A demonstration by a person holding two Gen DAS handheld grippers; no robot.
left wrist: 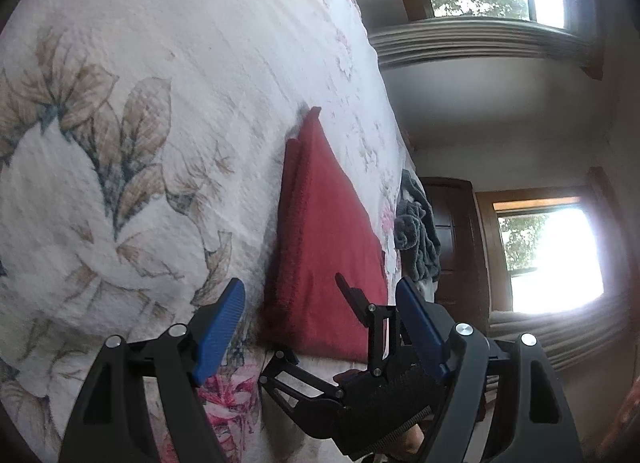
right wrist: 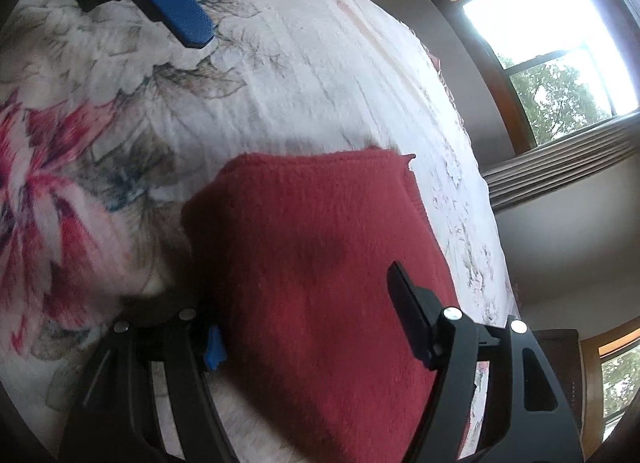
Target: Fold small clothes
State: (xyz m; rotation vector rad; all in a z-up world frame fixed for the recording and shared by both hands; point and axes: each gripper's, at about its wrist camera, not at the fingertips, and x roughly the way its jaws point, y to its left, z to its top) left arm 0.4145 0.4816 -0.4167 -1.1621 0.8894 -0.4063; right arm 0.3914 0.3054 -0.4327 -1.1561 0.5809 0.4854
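Red terry cloth (right wrist: 320, 263) lay folded into a neat stack on the floral bedspread (left wrist: 200, 63), my right claw (right wrist: 312, 327) spread wide over it and my left claw (left wrist: 320, 311) wide beside it, so only a crumpled grey garment (left wrist: 416, 227) seemed left.

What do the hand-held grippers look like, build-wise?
Both match: the left hand-held gripper and right hand-held gripper have black plastic linkage arms with triangular cutouts and silver pivot pins. Fingers carry flat blue ribbed pads, black on the back. No cables or sleeves can be seen.
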